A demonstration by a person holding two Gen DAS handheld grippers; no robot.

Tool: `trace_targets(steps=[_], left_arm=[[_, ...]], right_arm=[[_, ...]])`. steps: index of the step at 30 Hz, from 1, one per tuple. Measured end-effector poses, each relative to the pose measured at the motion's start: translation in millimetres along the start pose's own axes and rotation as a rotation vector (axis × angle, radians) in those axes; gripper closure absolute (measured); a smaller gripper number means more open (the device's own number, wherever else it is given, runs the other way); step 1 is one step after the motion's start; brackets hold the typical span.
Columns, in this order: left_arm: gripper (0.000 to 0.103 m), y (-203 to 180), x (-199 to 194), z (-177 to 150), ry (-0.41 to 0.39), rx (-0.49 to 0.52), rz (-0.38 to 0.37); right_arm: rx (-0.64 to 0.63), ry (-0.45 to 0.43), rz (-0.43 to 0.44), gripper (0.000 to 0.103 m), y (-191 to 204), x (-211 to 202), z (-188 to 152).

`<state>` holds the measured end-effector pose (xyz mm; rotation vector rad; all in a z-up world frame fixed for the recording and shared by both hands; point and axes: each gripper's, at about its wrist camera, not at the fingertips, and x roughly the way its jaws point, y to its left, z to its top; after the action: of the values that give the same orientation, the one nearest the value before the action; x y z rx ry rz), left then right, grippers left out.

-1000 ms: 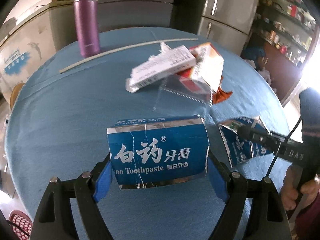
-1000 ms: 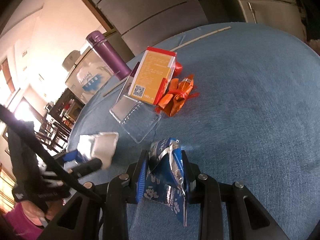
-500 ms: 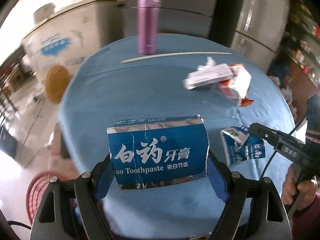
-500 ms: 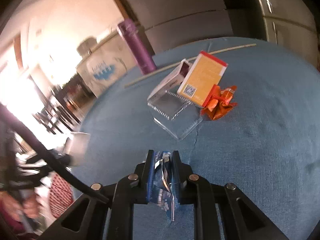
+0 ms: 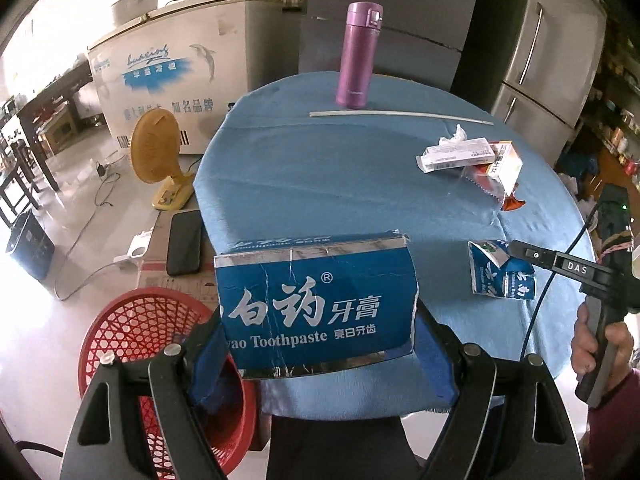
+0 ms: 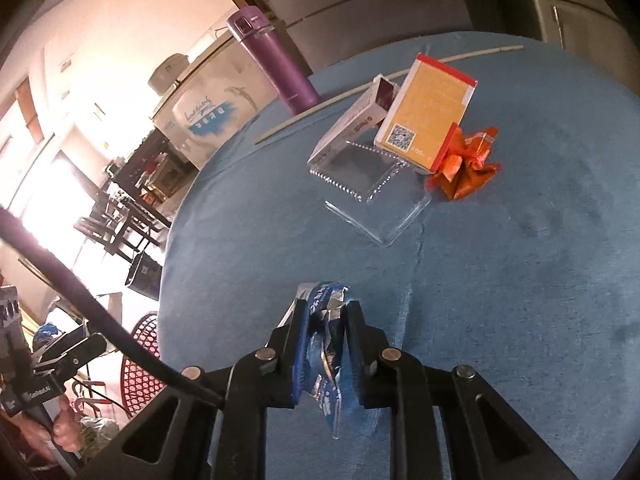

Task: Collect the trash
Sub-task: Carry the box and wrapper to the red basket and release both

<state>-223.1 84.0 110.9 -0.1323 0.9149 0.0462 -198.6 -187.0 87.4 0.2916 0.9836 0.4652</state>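
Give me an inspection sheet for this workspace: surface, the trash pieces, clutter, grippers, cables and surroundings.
Surface: round table under a blue cloth.
Job's things: toothpaste box in the left gripper; crumpled blue wrapper in the right gripper; white carton, orange box, clear tray and orange wrapper heaped on the table; red basket on the floor.
Clutter: purple flask, white strip.
Grippers: both shut on trash.
Cables: black lead at the right gripper.
Surroundings: chest freezer, yellow fan.
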Motion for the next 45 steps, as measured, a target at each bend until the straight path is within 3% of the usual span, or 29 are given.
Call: trace_targets(steps=[13, 14, 15, 16, 17, 20, 21, 22, 23, 28, 36, 45], left_arm=[[0.019, 24.9, -8.2, -14.3, 0.018, -0.052, 0.02], [0.019, 27.3, -8.5, -15.4, 0.019, -0.057, 0.024], [0.019, 28.9, -8.8, -16.1, 0.02, -0.06, 0.029], [0.019, 30.1, -8.9, -16.8, 0.021, -0.062, 0.032], [0.019, 30.9, -8.9, -17.4, 0.024, -0.066, 0.033], [0.019, 31.6, -9.7, -18.6, 0.029, -0.068, 0.031], [0.019, 31.8, -10.3, -18.7, 0.028, -0.066, 0.032], [0.019, 31.4, -10.8, -18.6, 0.026, -0.064, 0.032], [0.019, 32.2, -11.7, -18.8, 0.025, -0.065, 0.029], [0.019, 36.1, -13.6, -17.4, 0.02, -0.08, 0.032], [0.019, 53.4, -22.8, -21.7, 0.01, -0.126, 0.051], [0.019, 105.5, -38.9, -46.3, 0.03, -0.215, 0.176]], right_arm=[[0.025, 0.012, 0.065, 0.064, -4.0, -3.1, -11.6], [0.022, 0.014, 0.076, 0.059, -2.1, -3.3, -13.0], [0.022, 0.015, 0.081, 0.04, -1.0, -3.0, -13.6], [0.025, 0.009, 0.087, 0.03, 0.0, -3.2, -14.3], [0.024, -0.01, 0.099, 0.03, 1.9, -4.7, -15.6], [-0.001, -0.037, 0.069, 0.031, 8.5, -3.4, -16.5], [-0.016, -0.029, 0.048, 0.038, 11.0, 0.0, -16.3], [-0.031, -0.018, 0.021, 0.056, 13.6, 4.1, -16.9], [-0.041, -0.005, 0.012, 0.065, 15.0, 7.4, -17.3], [-0.086, -0.04, -0.015, 0.078, 29.7, 8.4, -20.8], [-0.245, -0.077, -0.024, 0.08, 83.0, 3.8, -27.8], [-0.322, -0.003, 0.138, 0.081, 155.4, 32.6, -26.5]])
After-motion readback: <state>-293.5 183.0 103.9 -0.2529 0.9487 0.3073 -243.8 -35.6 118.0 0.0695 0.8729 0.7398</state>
